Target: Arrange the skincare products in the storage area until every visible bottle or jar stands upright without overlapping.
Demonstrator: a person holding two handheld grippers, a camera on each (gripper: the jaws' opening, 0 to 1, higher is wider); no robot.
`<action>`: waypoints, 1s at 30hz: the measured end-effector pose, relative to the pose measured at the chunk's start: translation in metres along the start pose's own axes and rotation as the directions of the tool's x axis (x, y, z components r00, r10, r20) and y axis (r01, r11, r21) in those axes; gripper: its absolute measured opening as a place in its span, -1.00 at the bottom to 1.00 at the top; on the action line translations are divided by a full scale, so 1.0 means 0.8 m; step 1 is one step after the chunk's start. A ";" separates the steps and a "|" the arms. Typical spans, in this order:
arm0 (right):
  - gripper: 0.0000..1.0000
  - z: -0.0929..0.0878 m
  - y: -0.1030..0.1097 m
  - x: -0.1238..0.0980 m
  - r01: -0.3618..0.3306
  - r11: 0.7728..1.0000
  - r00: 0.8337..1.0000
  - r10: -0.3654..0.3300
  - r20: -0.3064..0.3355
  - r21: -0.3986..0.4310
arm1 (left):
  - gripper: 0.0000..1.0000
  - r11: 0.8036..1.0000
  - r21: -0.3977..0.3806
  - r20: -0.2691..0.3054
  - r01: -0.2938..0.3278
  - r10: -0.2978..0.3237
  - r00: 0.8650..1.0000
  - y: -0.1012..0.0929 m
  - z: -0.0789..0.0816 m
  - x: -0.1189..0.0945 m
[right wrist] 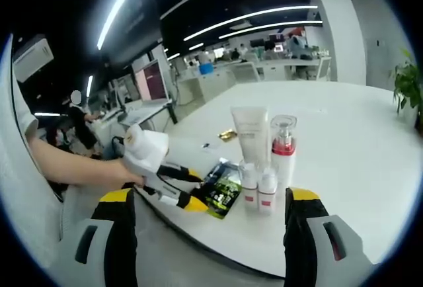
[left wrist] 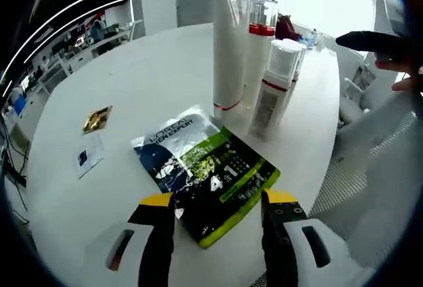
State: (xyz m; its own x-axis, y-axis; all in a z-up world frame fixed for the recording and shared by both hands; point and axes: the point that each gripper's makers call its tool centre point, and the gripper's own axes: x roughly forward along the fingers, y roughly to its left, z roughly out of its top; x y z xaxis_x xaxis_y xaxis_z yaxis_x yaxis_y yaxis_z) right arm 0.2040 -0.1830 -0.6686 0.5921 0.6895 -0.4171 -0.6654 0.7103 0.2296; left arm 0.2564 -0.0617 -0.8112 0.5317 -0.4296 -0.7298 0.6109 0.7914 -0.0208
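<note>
Yellow-tipped black fingers of the left gripper (left wrist: 219, 209) rise from the bottom of the left gripper view, spread apart, with the near end of a flat dark-and-green sachet (left wrist: 206, 171) lying on the white surface (left wrist: 152, 75) between their tips; whether they touch it I cannot tell. Beyond the sachet, toward the upper middle of the frame, stand a tall white tube (left wrist: 230, 39), a clear-capped bottle with a red band (left wrist: 260, 32) just behind it, and two smaller white pump bottles (left wrist: 276, 82) to its right, all upright and close together. A small gold packet (left wrist: 97, 119) and a white card (left wrist: 87, 155) lie apart at the left. In the right gripper view, the right gripper (right wrist: 210, 207) has its fingers wide apart with nothing between them, low in the frame, off the edge of the surface. Past them, at centre, the same cluster of bottles stands upright, with the sachet at its left and the other gripper in a person's hand (right wrist: 132, 171) reaching to it.
</note>
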 end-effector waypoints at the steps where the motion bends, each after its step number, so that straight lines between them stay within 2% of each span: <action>1: 0.86 0.000 0.000 0.000 -0.001 1.000 1.000 0.001 0.002 -0.001 | 0.19 1.000 -0.005 0.004 -0.001 0.001 1.000 0.000 0.003 -0.005; 5: 0.85 0.000 0.001 0.000 -0.003 1.000 1.000 0.003 0.000 -0.008 | 0.36 1.000 -0.029 0.026 -0.002 0.003 1.000 0.002 0.005 -0.020; 7: 0.83 -0.002 0.001 0.001 -0.001 1.000 1.000 0.001 -0.009 -0.013 | 0.47 1.000 -0.018 0.068 0.005 -0.004 0.998 0.002 0.011 -0.027; 9: 0.82 -0.004 0.001 0.001 0.000 1.000 1.000 -0.001 -0.018 -0.016 | 0.58 0.999 -0.049 0.120 0.013 -0.007 0.993 0.002 0.022 -0.035; 12: 0.81 -0.005 0.002 0.001 -0.002 1.000 1.000 0.001 -0.028 -0.019 | 0.65 0.996 -0.087 0.148 0.020 -0.007 0.989 -0.010 0.037 -0.054; 18: 0.78 -0.008 0.000 0.001 0.006 1.000 0.999 -0.007 -0.038 -0.017 | 0.74 0.990 -0.131 0.154 0.057 -0.037 0.987 -0.014 0.026 -0.063; 30: 0.79 -0.010 -0.001 0.001 0.010 1.000 0.999 -0.011 -0.048 -0.021 | 0.78 0.980 -0.190 0.130 0.062 -0.037 0.991 -0.011 0.007 -0.094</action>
State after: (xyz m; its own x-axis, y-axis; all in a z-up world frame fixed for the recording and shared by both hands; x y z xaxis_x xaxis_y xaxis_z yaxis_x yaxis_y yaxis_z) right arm 0.2016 -0.1840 -0.6763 0.5772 0.6740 -0.4612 -0.6688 0.7141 0.2066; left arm 0.2145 -0.0386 -0.7524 0.5806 -0.5115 -0.6335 0.5201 0.8316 -0.1949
